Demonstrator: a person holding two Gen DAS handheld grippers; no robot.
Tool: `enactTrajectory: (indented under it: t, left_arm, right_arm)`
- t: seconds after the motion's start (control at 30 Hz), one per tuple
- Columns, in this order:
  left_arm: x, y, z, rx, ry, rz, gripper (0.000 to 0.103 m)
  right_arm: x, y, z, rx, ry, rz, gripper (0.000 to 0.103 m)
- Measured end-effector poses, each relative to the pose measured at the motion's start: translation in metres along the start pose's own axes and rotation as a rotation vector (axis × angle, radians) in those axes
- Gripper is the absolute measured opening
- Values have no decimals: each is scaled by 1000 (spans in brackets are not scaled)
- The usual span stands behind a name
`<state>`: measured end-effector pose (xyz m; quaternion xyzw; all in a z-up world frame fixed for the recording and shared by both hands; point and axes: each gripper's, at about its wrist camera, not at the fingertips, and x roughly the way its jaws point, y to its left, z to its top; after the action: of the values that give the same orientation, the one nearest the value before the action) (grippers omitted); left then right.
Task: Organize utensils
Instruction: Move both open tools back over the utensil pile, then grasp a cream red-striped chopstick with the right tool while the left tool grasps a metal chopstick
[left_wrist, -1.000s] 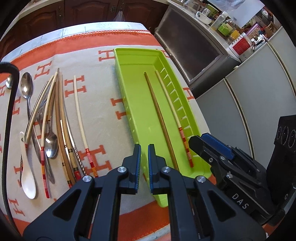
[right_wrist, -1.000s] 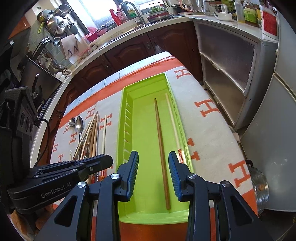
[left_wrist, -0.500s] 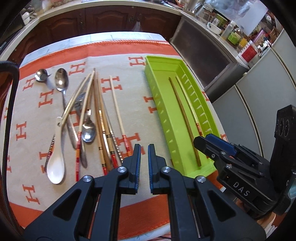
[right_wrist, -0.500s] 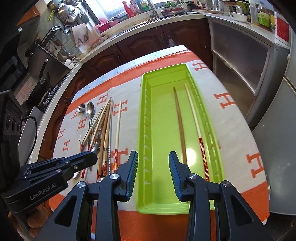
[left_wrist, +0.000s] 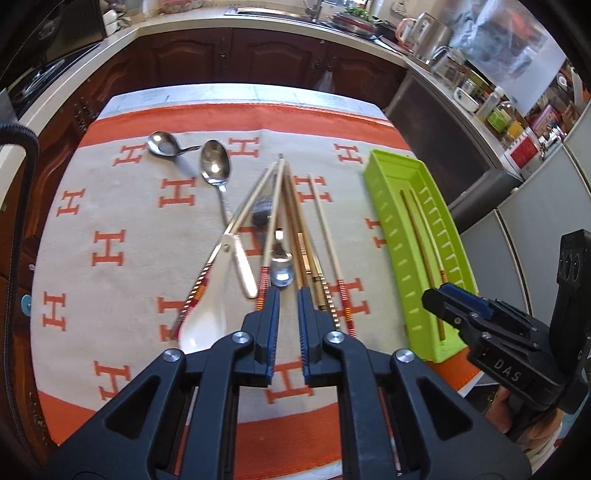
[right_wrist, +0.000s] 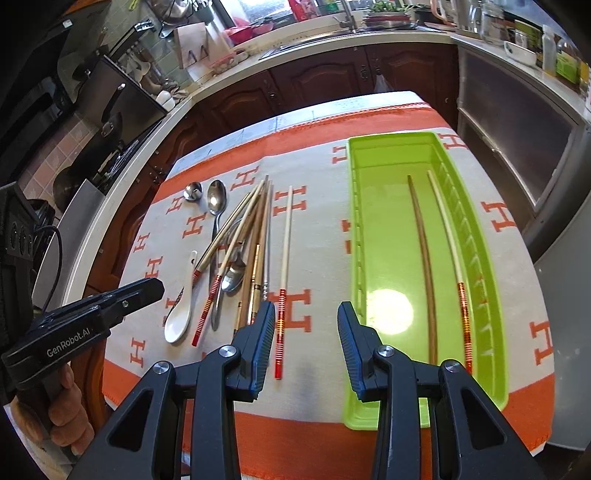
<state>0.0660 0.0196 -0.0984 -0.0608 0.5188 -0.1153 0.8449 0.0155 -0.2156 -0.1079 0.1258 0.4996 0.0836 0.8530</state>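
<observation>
A green tray (right_wrist: 491, 280) lies on the right of the cloth and holds a brown chopstick (right_wrist: 423, 258) and a pale chopstick (right_wrist: 448, 251) with a red banded end. The tray also shows in the left wrist view (left_wrist: 391, 221). A pile of chopsticks (left_wrist: 295, 221) and spoons lies mid-cloth, with a white spoon (left_wrist: 203, 325) and a lone pale chopstick (right_wrist: 285, 258). My left gripper (left_wrist: 287, 306) is nearly shut and empty, above the pile's near ends. My right gripper (right_wrist: 306, 325) is open and empty, between the lone chopstick and the tray.
The orange and beige cloth (left_wrist: 110, 221) covers the table. Two steel spoons (left_wrist: 216, 170) lie at its far left. Dark cabinets and a counter stand behind. Grey appliance doors (right_wrist: 517, 129) stand close on the right.
Both grippers have moved left, from over the tray toward the utensil pile. The right gripper has opened wider. The utensils have not moved.
</observation>
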Motion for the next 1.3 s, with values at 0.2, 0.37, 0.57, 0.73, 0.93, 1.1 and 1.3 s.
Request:
enactTrajectory:
  t: [0.2, 0.37, 0.57, 0.73, 0.93, 1.1, 1.3]
  left_arm:
    - [6, 33, 2, -29, 5, 29, 29]
    - [18, 53, 7, -35, 20, 14, 29]
    - [37, 74, 12, -47, 34, -6, 29]
    - [56, 90, 17, -49, 57, -4, 29]
    - [77, 100, 22, -38, 80, -1, 27]
    - [88, 95, 27, 7, 87, -12, 27]
    - [102, 86, 31, 62, 106, -27, 25]
  right_arm:
    - [17, 18, 16, -32, 21, 16, 35]
    - [39, 31, 31, -51, 49, 16, 35]
    - [74, 40, 45, -67, 90, -2, 35]
    - [108, 43, 52, -80, 132, -20, 35]
    - [141, 42, 52, -98, 177, -60, 22]
    - [157, 43, 54, -116, 191, -93, 22]
    - [162, 54, 55, -178, 169, -143, 22]
